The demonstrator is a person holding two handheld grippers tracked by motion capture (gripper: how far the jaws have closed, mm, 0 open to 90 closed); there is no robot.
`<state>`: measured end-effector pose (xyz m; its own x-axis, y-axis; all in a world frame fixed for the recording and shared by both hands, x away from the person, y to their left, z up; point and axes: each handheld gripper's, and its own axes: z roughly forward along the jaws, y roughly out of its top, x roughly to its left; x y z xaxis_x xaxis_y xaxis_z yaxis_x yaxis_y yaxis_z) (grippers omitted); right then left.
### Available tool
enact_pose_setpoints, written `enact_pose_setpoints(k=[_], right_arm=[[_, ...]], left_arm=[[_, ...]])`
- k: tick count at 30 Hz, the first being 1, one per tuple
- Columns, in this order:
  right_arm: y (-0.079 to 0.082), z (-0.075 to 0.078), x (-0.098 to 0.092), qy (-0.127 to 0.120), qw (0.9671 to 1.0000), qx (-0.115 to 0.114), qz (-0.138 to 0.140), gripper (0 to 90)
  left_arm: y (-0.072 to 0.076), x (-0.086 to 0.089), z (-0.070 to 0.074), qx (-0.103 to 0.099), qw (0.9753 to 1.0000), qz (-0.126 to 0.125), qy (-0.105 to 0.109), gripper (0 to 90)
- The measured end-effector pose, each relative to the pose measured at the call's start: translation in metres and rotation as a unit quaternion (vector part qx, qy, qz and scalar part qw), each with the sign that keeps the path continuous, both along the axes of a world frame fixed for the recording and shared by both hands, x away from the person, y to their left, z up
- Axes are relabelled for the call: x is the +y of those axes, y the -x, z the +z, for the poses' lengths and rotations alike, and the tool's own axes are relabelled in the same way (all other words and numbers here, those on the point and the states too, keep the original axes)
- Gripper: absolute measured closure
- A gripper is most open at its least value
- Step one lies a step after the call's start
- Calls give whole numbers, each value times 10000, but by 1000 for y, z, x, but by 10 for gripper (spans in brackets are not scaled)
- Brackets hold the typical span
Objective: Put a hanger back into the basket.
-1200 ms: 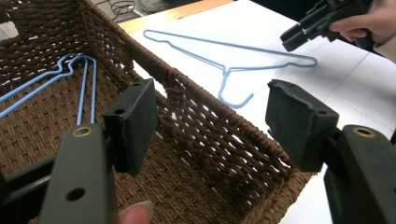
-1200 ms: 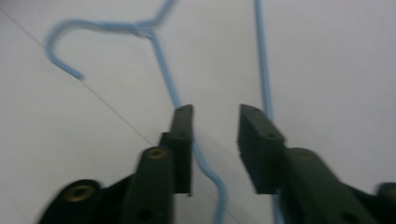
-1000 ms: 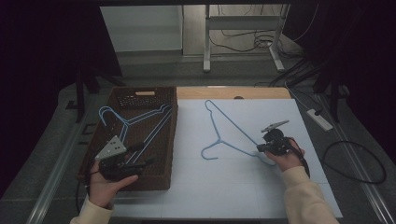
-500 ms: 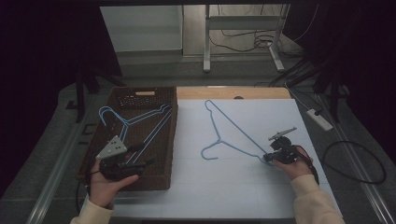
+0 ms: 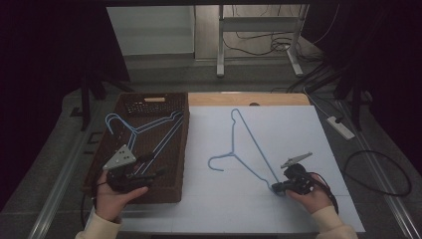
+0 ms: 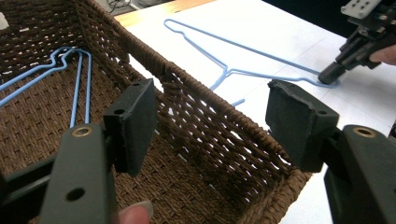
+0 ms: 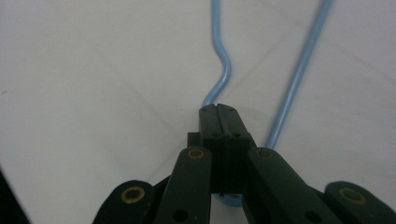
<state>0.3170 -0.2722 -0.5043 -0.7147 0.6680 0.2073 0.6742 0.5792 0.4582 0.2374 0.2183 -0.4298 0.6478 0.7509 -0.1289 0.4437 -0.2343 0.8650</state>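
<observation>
Blue hanger clamped at its near corner by the right gripper, left gripper held wide over the wicker basket.

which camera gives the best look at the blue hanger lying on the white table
The high view: the whole blue hanger lies flat on the white table, the right tongs shut on its near corner. The left gripper view shows it farther off, beyond the basket. The right gripper view shows two wires by the corner.

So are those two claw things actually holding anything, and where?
The right gripper is shut on the blue hanger at its near corner bend. The left gripper is open, holding nothing, above the basket.
</observation>
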Motion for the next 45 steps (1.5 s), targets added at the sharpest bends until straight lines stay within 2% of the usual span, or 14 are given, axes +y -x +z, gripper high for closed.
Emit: enact_pose_setpoints(k=[7, 9, 12, 13, 15, 17, 23, 29, 34, 40, 41, 42, 43, 45], right_arm=[[23, -5, 16, -290, 9987, 134, 406, 900], [30, -7, 25, -413, 9972, 196, 593, 900], [33, -7, 30, -426, 9967, 179, 666, 900], [36, -9, 37, -502, 9953, 245, 793, 900], [37, -9, 40, -513, 9950, 238, 823, 900], [39, -10, 48, -556, 9934, 278, 968, 900], [43, -13, 67, -658, 9906, 271, 1172, 900], [42, -16, 98, -737, 9873, 94, 1405, 900], [39, -18, 111, -783, 9859, 42, 1479, 900], [35, -17, 114, -770, 9863, -100, 1459, 900], [26, -11, 106, -775, 9888, -265, 1247, 900], [26, -11, 106, -775, 9888, -265, 1247, 900], [12, -6, 96, -679, 9921, -516, 924, 900], [-6, -2, 87, -632, 9939, -682, 595, 900]], left_arm=[[-1, 1, -1, 16, 10000, -2, -1, 337], [-1, 1, -1, 30, 10000, -14, -6, 338], [-1, 0, -1, 42, 10000, -22, -5, 340], [-1, 0, -1, 45, 10000, -27, -6, 340], [-1, 1, -1, 46, 10000, -22, -3, 340], [-1, 1, -1, 49, 10000, -20, 0, 340], [-1, 2, -1, 46, 10000, -19, 11, 340], [-2, 1, -2, 57, 10000, -21, -8, 340], [-2, 2, -2, 58, 10000, -21, -3, 340], [-2, 3, -2, 65, 10000, -8, 3, 340], [-2, 3, -2, 56, 10000, -15, -1, 340], [-2, 3, -2, 56, 10000, -15, -1, 340], [-2, 3, -2, 57, 10000, -15, -3, 341], [-2, 3, -1, 45, 10000, -12, 3, 340]])
